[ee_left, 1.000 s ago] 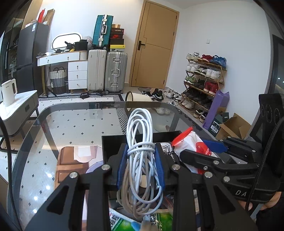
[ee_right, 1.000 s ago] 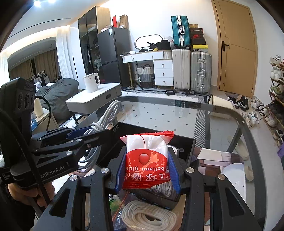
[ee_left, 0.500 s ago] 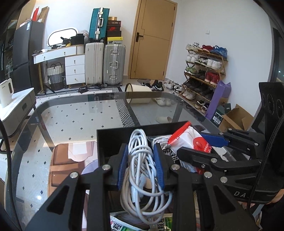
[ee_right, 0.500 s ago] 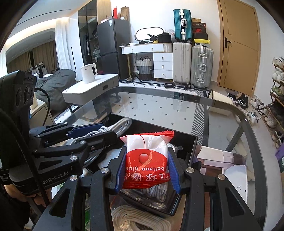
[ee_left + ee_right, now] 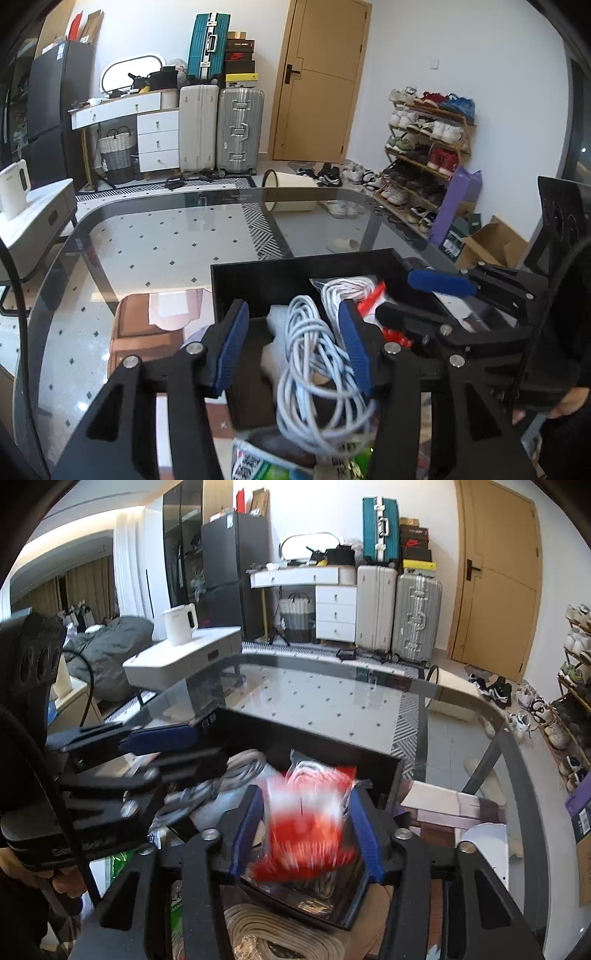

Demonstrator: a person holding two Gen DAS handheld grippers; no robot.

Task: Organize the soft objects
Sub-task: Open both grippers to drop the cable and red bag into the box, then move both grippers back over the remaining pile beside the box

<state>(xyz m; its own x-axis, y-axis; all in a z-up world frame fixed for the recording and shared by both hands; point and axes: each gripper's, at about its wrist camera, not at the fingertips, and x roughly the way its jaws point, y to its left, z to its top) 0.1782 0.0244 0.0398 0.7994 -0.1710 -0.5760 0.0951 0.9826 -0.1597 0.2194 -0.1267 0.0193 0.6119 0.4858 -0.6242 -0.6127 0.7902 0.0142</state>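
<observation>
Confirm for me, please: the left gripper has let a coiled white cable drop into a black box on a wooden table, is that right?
Not quite: the table is glass, as the left wrist view shows, with the tiled floor visible through it. The rest holds: the left gripper, jaws just opened, has the coiled white cable loose over the black box.

Left gripper (image 5: 291, 347) and right gripper (image 5: 306, 834): black plastic linkage arms, silver screws, blue finger pads (image 5: 231, 347). Black cable (image 5: 55, 801) on left unit; white lettering, blurred.

My left gripper (image 5: 291, 343) and right gripper (image 5: 306, 830) both point down and forward, side by side, their jaws having just been opening, pads now parted.
</observation>
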